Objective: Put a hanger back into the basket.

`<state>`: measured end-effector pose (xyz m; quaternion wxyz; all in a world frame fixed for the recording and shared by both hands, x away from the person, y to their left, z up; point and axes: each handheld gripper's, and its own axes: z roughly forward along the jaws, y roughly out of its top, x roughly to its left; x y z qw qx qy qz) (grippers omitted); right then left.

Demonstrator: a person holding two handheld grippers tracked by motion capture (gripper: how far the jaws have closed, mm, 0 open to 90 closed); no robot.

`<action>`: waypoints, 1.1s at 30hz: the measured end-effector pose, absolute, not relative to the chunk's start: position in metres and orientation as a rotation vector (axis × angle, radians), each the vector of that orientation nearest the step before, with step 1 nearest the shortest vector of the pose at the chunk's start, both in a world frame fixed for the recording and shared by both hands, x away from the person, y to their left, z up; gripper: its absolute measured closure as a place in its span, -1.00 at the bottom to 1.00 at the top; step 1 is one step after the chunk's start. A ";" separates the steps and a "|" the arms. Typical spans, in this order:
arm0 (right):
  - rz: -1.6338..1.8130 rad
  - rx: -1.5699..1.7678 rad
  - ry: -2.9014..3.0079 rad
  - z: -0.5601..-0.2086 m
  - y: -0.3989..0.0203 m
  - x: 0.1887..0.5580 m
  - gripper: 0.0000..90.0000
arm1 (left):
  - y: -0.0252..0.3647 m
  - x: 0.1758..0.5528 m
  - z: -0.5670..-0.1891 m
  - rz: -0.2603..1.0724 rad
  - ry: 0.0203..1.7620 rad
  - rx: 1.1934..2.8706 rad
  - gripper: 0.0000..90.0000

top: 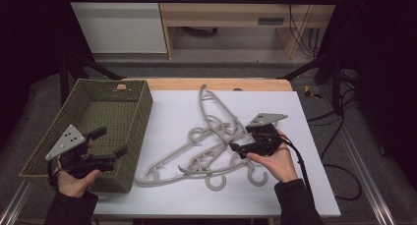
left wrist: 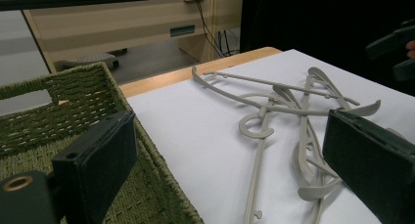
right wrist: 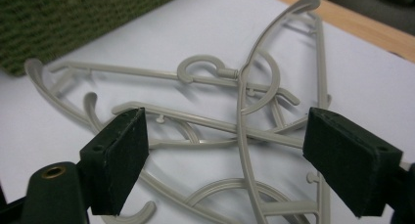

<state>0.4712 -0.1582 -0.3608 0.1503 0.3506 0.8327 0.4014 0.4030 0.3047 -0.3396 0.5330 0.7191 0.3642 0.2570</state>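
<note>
I find the grey plastic hangers (top: 211, 146) lying in a tangled heap on the white tabletop (top: 305, 185), just right of the green woven basket (top: 105, 104). My right tool (top: 235, 147) stands low over the heap with its jaws wide apart and holding nothing; thin bars cross between them in the right gripper view. My left tool (top: 109, 142) hovers at the basket's near corner, likewise wide open and empty. I judge the hangers light, stiff and smooth, and liable to snag one another. Best hold: a straight bar of the topmost hanger, clear of hooks.
</note>
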 end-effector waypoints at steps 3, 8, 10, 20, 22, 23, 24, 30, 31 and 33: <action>1.085 0.999 2.436 -0.369 -0.147 0.483 -0.50 | 0.306 0.403 -0.340 0.613 0.870 1.715 -0.88; 1.001 1.028 2.473 -0.381 -0.137 0.496 -0.36 | 0.306 0.403 -0.340 0.612 0.868 1.716 -0.87; 0.959 1.041 2.491 -0.388 -0.134 0.501 -0.30 | 0.305 0.403 -0.340 0.610 0.865 1.718 -0.87; 0.779 1.082 2.576 -0.415 -0.128 0.517 0.00 | 0.304 0.405 -0.342 0.610 0.863 1.733 -0.87; 0.760 1.073 2.594 -0.419 -0.127 0.520 0.05 | 0.304 0.405 -0.342 0.607 0.866 1.730 -0.87; 0.755 1.094 2.595 -0.421 -0.125 0.521 0.07 | 0.304 0.405 -0.342 0.609 0.862 1.733 -0.87; 0.738 1.070 2.613 -0.424 -0.125 0.523 0.10 | 0.304 0.405 -0.342 0.610 0.862 1.735 -0.87; 0.664 1.074 2.630 -0.436 -0.125 0.531 0.32 | 0.303 0.405 -0.342 0.608 0.860 1.736 -0.87; 0.667 1.068 2.639 -0.437 -0.126 0.532 0.37 | 0.303 0.405 -0.342 0.608 0.860 1.736 -0.87; 0.676 1.072 2.655 -0.439 -0.125 0.534 0.44 | 0.303 0.405 -0.342 0.609 0.859 1.734 -0.87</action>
